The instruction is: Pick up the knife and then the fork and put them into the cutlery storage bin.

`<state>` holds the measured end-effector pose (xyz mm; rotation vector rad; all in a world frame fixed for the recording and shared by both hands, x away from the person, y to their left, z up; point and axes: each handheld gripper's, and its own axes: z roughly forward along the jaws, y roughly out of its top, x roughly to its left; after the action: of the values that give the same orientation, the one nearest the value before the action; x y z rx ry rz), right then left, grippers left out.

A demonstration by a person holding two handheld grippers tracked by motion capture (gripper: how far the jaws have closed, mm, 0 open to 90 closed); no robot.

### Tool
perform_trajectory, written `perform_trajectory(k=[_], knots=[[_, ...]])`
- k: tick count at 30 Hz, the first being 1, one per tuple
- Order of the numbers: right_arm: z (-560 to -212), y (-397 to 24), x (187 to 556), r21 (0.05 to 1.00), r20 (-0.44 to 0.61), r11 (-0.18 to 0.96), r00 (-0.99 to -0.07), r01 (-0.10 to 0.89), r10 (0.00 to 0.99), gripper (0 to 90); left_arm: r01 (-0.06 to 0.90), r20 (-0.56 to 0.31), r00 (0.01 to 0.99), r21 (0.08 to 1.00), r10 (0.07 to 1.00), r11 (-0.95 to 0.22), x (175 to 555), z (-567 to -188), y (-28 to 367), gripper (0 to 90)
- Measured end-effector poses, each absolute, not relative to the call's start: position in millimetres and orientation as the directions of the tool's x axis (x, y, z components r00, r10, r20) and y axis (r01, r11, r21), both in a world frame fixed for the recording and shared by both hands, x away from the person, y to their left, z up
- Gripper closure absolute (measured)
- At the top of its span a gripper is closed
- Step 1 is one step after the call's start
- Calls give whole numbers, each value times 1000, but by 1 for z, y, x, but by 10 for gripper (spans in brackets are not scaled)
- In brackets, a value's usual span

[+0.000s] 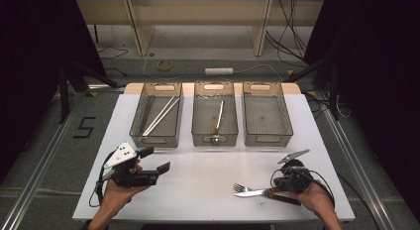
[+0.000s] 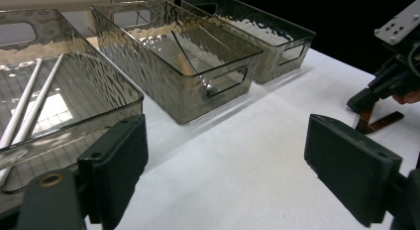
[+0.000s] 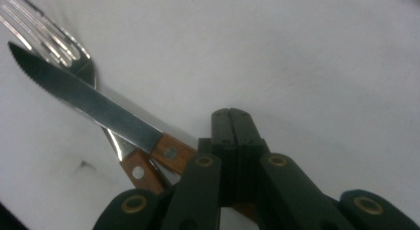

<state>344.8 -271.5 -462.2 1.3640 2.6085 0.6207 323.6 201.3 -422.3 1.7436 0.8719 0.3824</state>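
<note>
White matte table (image 1: pixel 198 190), smooth sheet, on a grey floor (image 1: pixel 39 141) with metal rails; black curtains both sides, pale wood bench legs at the back. Nearest edge: right gripper (image 1: pixel 277 185) low over the table, jaws clenched flat together (pads meet in the right gripper view, nothing clearly pinched between them). Just in front of and under its tips lie a knife (image 3: pixel 94 103) and a fork (image 3: pixel 47 29), both steel with brown riveted wood handles; serrated knife blade crosses over the fork's neck, handles run under the gripper. Both rest on the table, near-right part. Left gripper (image 1: pixel 158 160) at near-left, held above the table, black blocky jaws spread wide, nothing between. Farther: three smoky clear plastic bins, ribbed floors, cut-out handles, in a row. Left bin (image 1: pixel 156 113) holds two white chopsticks (image 1: pixel 161 115). Middle bin (image 1: pixel 214 113) holds a wood-handled utensil (type unclear). Right bin (image 1: pixel 266 113) is past it.
</note>
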Motion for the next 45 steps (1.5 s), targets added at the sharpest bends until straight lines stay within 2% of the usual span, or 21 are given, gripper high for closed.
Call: perform_trajectory(k=[14,18,21,24,27,32,38,42,45], knots=[[-459,-278,329,397,60,548,-616,736,785,900,365,-164,677,921,717,-134,324,-422,201,165],[-447,-280,329,428,25,591,-663,684,749,830,365,-165,677,921,717,-132,324,-422,201,165],[-439,-281,328,431,7,644,-716,632,698,676,366,-165,677,921,717,-133,324,-423,201,166],[-437,-280,327,403,0,688,-752,603,659,584,367,-163,679,920,716,-138,324,-423,200,165],[-438,-280,325,380,-18,728,-782,571,623,519,366,-165,677,921,717,-134,325,-422,200,165],[-439,-277,325,345,-33,772,-815,534,578,469,366,-165,677,921,717,-134,325,-423,200,166],[-443,-271,326,298,-51,813,-842,501,538,452,366,-163,676,921,718,-136,325,-423,200,165],[-447,-268,327,262,-61,832,-852,489,520,475,367,-162,677,920,717,-138,325,-423,200,166],[-448,-266,327,247,-55,840,-859,483,510,524,369,-162,676,919,718,-140,325,-423,200,167]])
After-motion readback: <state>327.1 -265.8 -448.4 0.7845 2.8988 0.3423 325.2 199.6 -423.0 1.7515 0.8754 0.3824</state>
